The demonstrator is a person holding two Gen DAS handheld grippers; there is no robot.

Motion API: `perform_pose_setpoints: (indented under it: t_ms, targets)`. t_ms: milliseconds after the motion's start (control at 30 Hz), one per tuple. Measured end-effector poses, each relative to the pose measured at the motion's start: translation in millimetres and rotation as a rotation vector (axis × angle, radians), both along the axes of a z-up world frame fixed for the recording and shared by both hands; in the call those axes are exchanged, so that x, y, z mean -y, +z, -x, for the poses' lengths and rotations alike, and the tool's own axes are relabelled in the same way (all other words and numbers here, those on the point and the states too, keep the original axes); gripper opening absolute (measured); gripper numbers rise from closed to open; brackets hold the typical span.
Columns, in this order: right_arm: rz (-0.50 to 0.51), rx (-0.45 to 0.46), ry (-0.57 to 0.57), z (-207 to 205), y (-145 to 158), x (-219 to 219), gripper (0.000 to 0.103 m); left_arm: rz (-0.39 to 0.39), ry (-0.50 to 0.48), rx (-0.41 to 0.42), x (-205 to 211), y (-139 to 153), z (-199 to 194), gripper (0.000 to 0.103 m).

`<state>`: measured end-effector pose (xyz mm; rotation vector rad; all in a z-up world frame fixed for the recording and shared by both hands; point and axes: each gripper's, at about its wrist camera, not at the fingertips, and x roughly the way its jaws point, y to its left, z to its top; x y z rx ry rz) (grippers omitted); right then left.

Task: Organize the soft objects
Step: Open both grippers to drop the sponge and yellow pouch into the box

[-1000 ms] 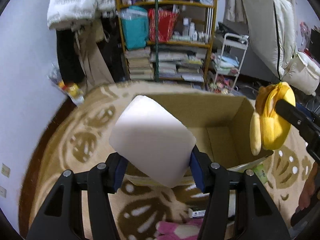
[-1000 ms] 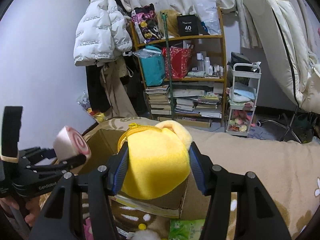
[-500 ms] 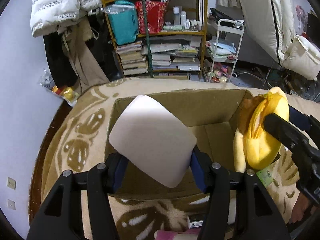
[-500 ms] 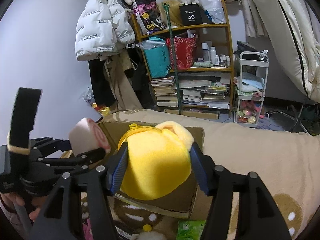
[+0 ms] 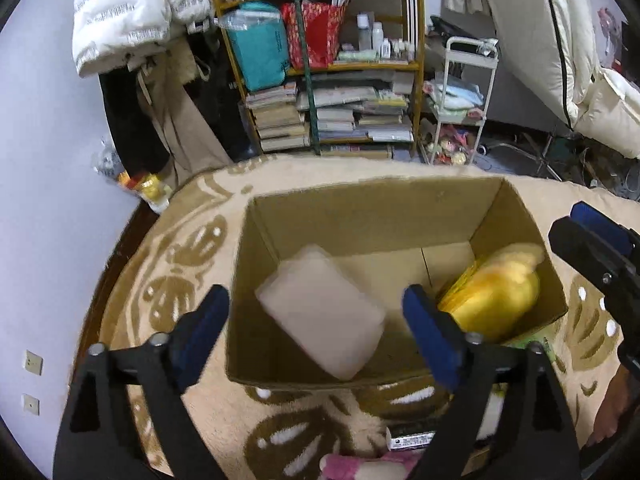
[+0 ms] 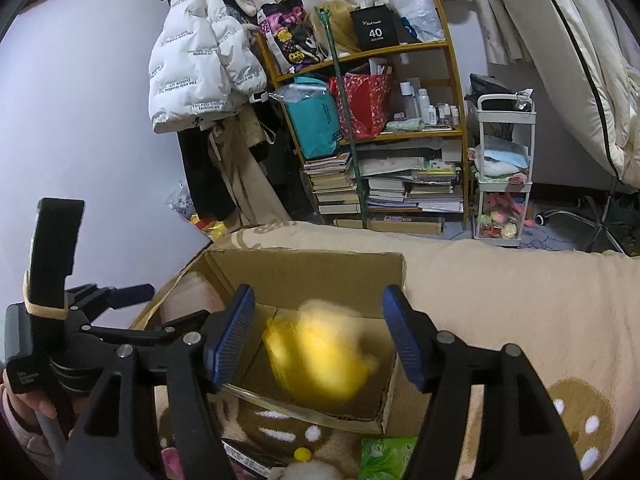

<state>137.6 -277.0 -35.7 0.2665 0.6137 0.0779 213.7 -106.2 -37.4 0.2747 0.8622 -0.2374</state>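
An open cardboard box (image 5: 372,204) stands on the patterned rug. A white soft block (image 5: 320,312) lies inside it at the left, free of my open left gripper (image 5: 316,320) above the box's near edge. A yellow plush toy (image 5: 494,300) lies in the box's right corner. In the right wrist view the box (image 6: 304,268) shows with the blurred yellow plush (image 6: 320,356) inside, below my open right gripper (image 6: 320,344). The white block (image 6: 188,300) shows at the box's left wall.
A pink plush (image 5: 368,466) and a small package lie on the rug in front of the box. A green packet (image 6: 384,456) and a white plush (image 6: 308,470) lie near it. A bookshelf (image 5: 332,80), a white cart (image 5: 460,100) and hanging coats stand behind.
Both grippers have opened over the box. The white block and the yellow plush have left the jaws and dropped into the box.
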Motion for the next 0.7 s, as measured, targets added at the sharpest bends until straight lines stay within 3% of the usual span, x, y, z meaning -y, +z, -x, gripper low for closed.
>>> perform_pose_setpoints:
  t_ms: [200, 267, 300, 433, 700]
  targets:
    - [-0.015, 0.001, -0.006, 7, 4, 2, 0.071, -0.011, 0.011, 0.022, 1, 10, 7, 0.095]
    - [-0.023, -0.005, -0.016, 11, 6, 4, 0.086, -0.007, 0.013, 0.018, -2, 13, 10, 0.095]
    - [-0.030, -0.005, -0.019, 14, 7, 6, 0.088, -0.008, 0.006, 0.003, -3, 14, 12, 0.095]
    - [-0.048, -0.023, -0.031, 28, 11, 11, 0.089, 0.029, 0.000, -0.055, -11, 16, 26, 0.095]
    - [-0.041, -0.077, -0.039, 57, 22, 16, 0.090, 0.049, 0.031, -0.067, -23, 23, 75, 0.095]
